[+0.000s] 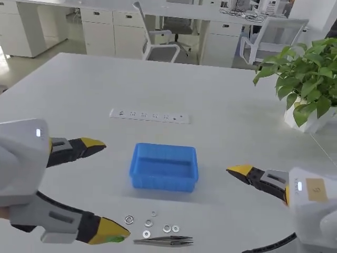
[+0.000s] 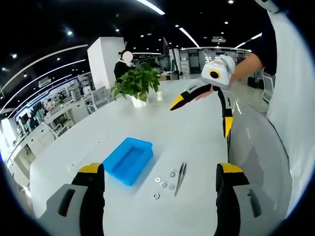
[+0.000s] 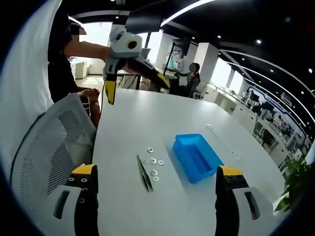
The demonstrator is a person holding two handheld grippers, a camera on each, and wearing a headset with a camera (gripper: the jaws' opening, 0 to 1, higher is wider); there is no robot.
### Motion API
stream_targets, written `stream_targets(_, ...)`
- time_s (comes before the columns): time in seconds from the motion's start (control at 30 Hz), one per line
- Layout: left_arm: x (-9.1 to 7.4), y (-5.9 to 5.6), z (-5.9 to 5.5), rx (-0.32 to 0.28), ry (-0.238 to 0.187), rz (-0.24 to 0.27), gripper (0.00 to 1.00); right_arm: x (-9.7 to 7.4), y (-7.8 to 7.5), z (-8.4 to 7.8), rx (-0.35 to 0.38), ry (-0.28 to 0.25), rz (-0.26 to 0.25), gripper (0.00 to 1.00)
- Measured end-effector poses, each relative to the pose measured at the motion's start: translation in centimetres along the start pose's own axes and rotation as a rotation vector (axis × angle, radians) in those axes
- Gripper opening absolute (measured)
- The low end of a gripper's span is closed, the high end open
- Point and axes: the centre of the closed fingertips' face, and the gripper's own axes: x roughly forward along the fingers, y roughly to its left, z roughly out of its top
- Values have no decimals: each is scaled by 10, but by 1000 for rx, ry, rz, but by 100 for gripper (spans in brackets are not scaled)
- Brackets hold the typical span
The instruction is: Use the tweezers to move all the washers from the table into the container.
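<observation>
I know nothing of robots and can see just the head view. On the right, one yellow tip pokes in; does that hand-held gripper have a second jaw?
Observer: Yes. The left gripper view shows the right hand-held gripper whole, both jaws spread wide, holding nothing.
Visitor: What's on the near side, by the wearer?
Observer: A white mesh chair, beside the table edge.
Visitor: Anyone else around?
Observer: In the right gripper view, a person in dark clothes stands beyond the table's far end.
</observation>
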Motion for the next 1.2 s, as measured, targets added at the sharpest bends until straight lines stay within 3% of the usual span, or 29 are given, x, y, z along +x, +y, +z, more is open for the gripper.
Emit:
stream_targets(0.53,0,0,-4,11,13,-2,100,0,-13,1,-15,9,-18,100)
stream_targets(0.87,1,-1,-18,34,54,10,100,1,-23,-2,-32,28,-23,98)
stream_targets(0.93,2,4,-9,-8,-12,49,100,2,-24,-2,-32,31,-21,97)
stream_targets(0.97,2,3,-8,-28,-29,45,100,3,-24,-3,-32,33,-20,97)
stream_targets(1.1,5,2,-20,-19,5,47,99,8,-22,-7,-38,48,-3,96)
stream_targets(1.2,9,-1,-34,-46,52,41,97,13,-21,-11,-36,58,12,94)
